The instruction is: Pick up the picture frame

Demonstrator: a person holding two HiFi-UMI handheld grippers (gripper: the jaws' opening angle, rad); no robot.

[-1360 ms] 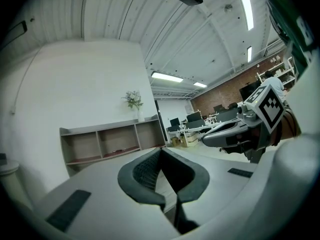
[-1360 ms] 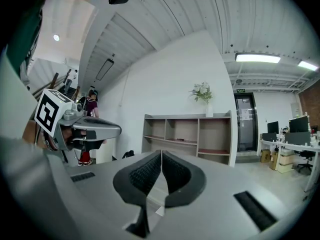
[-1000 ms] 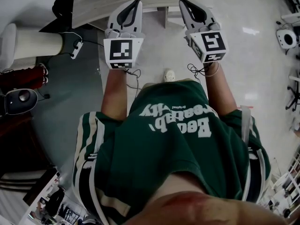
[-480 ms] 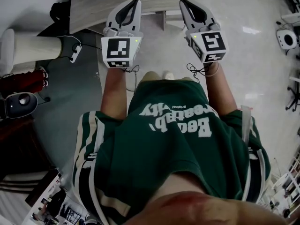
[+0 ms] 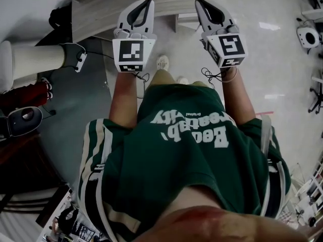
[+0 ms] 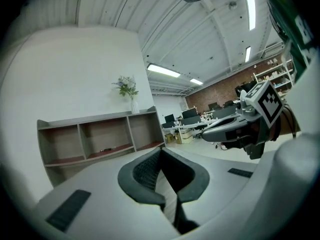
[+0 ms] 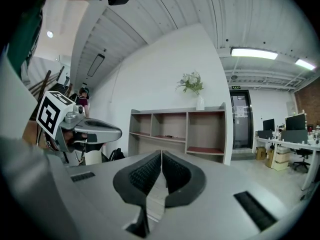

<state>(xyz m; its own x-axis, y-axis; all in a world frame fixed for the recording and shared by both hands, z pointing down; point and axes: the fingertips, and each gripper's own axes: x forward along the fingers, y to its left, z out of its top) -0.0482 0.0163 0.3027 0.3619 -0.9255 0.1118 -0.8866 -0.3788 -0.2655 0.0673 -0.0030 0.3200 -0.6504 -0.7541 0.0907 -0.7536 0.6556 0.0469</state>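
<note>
Out on the open floor (image 5: 282,59), well short of the shelf unit (image 7: 175,129), we're mid-walk with both tools held out level in front. Our left gripper (image 6: 160,153) has its fingers pressed together with nothing between them. Same deal for the right gripper (image 7: 161,155), fingers closed tight on air.

Compared with a second ago, the head view shows the shelf's wood-grain top creeping further into the picture above the grippers. A pale shoe (image 5: 162,62) has also swung forward between our arms. So we've been stepping toward that shelf, not reaching for anything, and the fingers haven't budged the whole time.

As for the picture frame, honestly we can't pick it out yet. A vase of flowers (image 7: 200,103) stands on top of the shelf, and a small dark thing (image 7: 170,136) lies in the middle compartment, but it's too tiny to say what it is.

Our read: this is only the approach and the pickup hasn't begun. At least one pair of fingers will need to spread before any grab once we're close enough.
</note>
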